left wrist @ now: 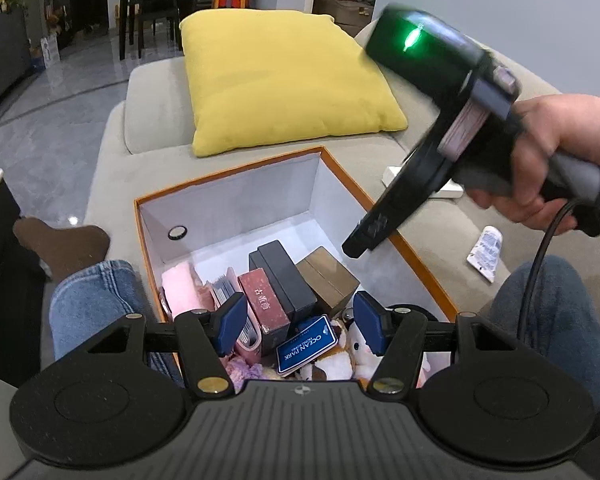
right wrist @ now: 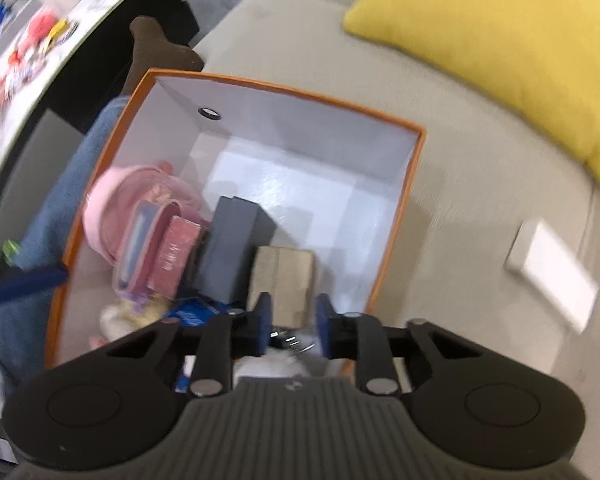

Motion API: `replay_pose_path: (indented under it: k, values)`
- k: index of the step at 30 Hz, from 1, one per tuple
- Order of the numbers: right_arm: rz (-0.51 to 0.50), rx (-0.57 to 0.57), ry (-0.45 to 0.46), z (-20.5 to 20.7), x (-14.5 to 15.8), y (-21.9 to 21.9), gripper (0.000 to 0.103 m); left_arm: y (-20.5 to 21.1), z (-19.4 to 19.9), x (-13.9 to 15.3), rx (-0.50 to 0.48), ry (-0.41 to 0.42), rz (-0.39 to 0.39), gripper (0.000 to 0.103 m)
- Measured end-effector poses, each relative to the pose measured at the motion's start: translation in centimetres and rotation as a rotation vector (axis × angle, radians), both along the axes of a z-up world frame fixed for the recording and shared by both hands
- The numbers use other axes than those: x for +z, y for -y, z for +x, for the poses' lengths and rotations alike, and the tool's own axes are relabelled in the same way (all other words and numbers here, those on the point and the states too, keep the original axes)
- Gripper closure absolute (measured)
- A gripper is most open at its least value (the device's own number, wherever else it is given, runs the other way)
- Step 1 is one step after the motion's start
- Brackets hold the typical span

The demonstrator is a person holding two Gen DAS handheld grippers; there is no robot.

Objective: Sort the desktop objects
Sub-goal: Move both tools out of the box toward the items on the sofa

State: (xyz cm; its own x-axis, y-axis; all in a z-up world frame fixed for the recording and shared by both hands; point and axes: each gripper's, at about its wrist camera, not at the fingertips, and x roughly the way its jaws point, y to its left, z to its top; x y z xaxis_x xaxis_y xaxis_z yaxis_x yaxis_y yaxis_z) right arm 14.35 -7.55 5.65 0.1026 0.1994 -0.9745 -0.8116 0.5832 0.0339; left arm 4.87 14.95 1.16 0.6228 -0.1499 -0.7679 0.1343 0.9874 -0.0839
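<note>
An orange box with a white inside (left wrist: 236, 200) (right wrist: 404, 200) sits on the sofa between the person's knees. It holds a pink pouch (left wrist: 182, 288) (right wrist: 112, 204), a red box (left wrist: 262, 304) (right wrist: 172, 256), a black box (left wrist: 286, 280) (right wrist: 228, 248), a brown box (left wrist: 332, 280) (right wrist: 280, 276), a blue Ocean Park card (left wrist: 306, 346) and plush toys (left wrist: 340, 356). My left gripper (left wrist: 300, 326) is open and empty above the box's near end. My right gripper (right wrist: 292, 326) is open and empty over the box's right side; it also shows in the left wrist view (left wrist: 364, 236).
A yellow cushion (left wrist: 284, 76) (right wrist: 500, 40) lies on the grey sofa behind the box. A white flat box (right wrist: 552, 276) and a small tube (left wrist: 486, 252) lie on the sofa to the right. A cluttered table (right wrist: 28, 40) stands at the left.
</note>
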Motion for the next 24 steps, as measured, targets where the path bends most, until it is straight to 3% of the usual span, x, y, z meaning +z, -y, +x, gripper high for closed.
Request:
replay_pose_path:
  k: [5,11,15,16,18,24]
  values:
    - [-0.158,0.343,0.162,-2.8,-3.1,-2.5,0.088,0.1,-0.6,0.0,0.028,-0.019,0.019,0.033]
    - [-0.282,0.573,0.253,-4.1,-6.0,-3.7,0.09,-0.6,-1.1,-0.3,0.075,-0.04,0.026,0.034]
    - [-0.248,0.595,0.242,-3.5,-5.6,-3.0,0.092,-0.7,-1.2,-0.5,0.081,-0.05,0.026,0.033]
    - [-0.22,0.577,0.202,-3.2,-5.3,-2.9,0.1,-0.6,-1.2,-0.5,0.081,-0.053,0.027,0.033]
    - [-0.183,0.515,0.103,-2.4,-5.2,-2.7,0.103,-0.4,-1.1,-0.4,0.079,-0.053,0.031,0.034]
    - [-0.151,0.52,0.136,-2.6,-5.0,-1.9,0.103,0.7,-1.1,0.2,0.066,-0.037,0.038,0.035]
